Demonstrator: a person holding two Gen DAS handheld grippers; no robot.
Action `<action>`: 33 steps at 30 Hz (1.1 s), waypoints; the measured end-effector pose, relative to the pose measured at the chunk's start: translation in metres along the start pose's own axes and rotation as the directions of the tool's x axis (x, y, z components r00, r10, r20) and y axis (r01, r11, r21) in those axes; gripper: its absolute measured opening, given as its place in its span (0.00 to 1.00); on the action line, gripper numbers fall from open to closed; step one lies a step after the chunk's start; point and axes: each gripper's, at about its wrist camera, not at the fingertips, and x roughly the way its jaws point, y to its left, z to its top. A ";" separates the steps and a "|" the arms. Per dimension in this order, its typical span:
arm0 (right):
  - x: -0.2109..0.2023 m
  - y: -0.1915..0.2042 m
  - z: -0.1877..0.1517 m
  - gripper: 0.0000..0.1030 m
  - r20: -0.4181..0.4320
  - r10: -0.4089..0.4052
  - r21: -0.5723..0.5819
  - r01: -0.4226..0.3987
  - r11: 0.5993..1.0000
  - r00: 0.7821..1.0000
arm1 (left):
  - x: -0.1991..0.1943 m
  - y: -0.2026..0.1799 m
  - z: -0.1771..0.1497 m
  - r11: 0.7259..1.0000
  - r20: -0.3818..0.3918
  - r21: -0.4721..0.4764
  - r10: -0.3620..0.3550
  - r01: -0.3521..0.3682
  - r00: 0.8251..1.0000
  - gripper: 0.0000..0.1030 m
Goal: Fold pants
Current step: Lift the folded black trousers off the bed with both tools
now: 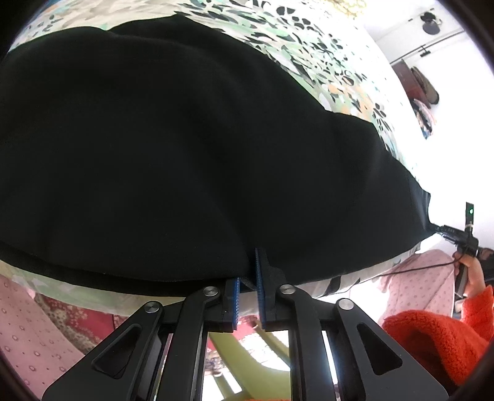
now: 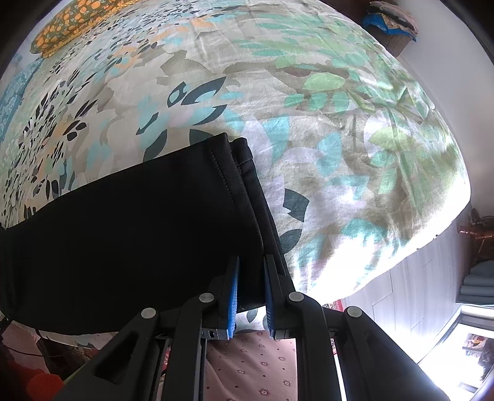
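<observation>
My left gripper (image 1: 247, 277) sits at the lower middle of the left wrist view, its blue pads nearly together with the near edge of the black pants (image 1: 173, 148) pinched between them. The pants fill most of that frame, spread flat across the bed (image 1: 324, 52), whose leaf-patterned cover shows only as a band along the top and upper right. The near hem runs in a long curve across the lower part of the frame, just inside the bed's edge.

At the far right of the same view, my right gripper (image 1: 444, 229) grips the corner of the pants where the fabric pulls into a point; my hand (image 1: 472, 271) and orange sleeve (image 1: 438, 339) sit below it.

In the right wrist view, that gripper (image 2: 250, 271) is at lower centre, fingers a narrow gap apart with the pants' edge (image 2: 129, 228) between them. The stitched leg hems, two layers slightly offset, run from the centre of the frame down to the fingers.

To the right of the hems the bed cover lies bare out to the mattress edge at the right, with pale floor (image 2: 401, 290) beyond. An orange-patterned pillow (image 2: 74, 24) lies at upper left, well apart from the pants.
</observation>
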 end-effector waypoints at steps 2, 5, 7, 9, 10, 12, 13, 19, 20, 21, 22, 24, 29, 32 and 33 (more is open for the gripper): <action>0.000 -0.001 -0.001 0.15 0.002 0.001 0.004 -0.001 1.000 1.000 | -0.005 0.005 0.000 1.000 0.012 -0.026 -0.006 0.007 1.000 0.25; -0.001 -0.002 -0.002 0.15 0.003 0.005 0.010 -0.005 1.000 1.000 | -0.018 0.023 0.002 0.995 0.063 -0.101 -0.010 0.017 0.998 0.43; -0.001 -0.002 -0.002 0.15 0.005 0.004 0.008 -0.004 1.000 1.000 | -0.030 0.038 0.003 0.986 0.106 -0.167 -0.001 0.018 0.994 0.46; -0.001 -0.002 -0.002 0.15 0.005 0.005 0.008 -0.005 1.000 1.000 | -0.037 0.053 0.003 0.974 0.132 -0.226 0.009 0.021 0.991 0.46; -0.001 -0.002 -0.003 0.15 0.005 0.006 0.010 -0.006 1.000 1.000 | -0.041 0.063 0.002 0.964 0.147 -0.263 0.015 0.024 0.989 0.47; -0.002 -0.002 -0.003 0.15 0.005 0.007 0.010 -0.007 1.000 1.000 | -0.048 0.084 -0.002 0.936 0.175 -0.349 0.019 0.044 0.984 0.47; -0.001 -0.002 -0.002 0.15 0.005 0.006 0.008 -0.007 1.000 1.000 | -0.051 0.091 -0.003 0.925 0.185 -0.376 0.016 0.056 0.983 0.46; -0.001 -0.003 -0.002 0.15 0.005 0.008 0.007 -0.008 1.000 1.000 | -0.067 0.117 -0.016 0.878 0.242 -0.477 0.094 0.034 0.966 0.09; -0.002 -0.003 -0.002 0.15 0.004 0.007 0.008 -0.007 1.000 1.000 | -0.068 0.118 -0.018 0.877 0.244 -0.479 0.098 0.032 0.965 0.08; -0.002 -0.003 -0.002 0.15 0.004 0.007 0.007 -0.007 1.000 1.000 | -0.070 0.120 -0.020 0.876 0.245 -0.482 0.102 0.030 0.964 0.06; -0.002 -0.004 -0.002 0.15 0.004 0.008 0.007 -0.008 1.000 1.000 | -0.071 0.118 -0.022 0.877 0.246 -0.480 0.111 0.021 0.963 0.05; -0.002 -0.004 -0.002 0.15 0.004 0.007 0.008 -0.007 1.000 1.000 | -0.074 0.111 -0.025 0.890 0.238 -0.456 0.145 -0.022 0.960 0.05; -0.001 -0.006 -0.001 0.15 0.001 0.003 0.010 -0.003 1.000 1.000 | -0.073 0.105 -0.028 0.899 0.197 -0.430 0.185 -0.084 0.963 0.05; -0.001 -0.004 0.000 0.15 -0.002 -0.002 0.009 0.002 1.000 1.000 | -0.069 0.109 -0.030 0.894 0.170 -0.436 0.191 -0.100 0.967 0.05; -0.001 -0.004 0.000 0.15 -0.003 -0.004 0.008 0.004 1.000 1.000 | -0.067 0.109 -0.029 0.894 0.166 -0.436 0.193 -0.104 0.967 0.05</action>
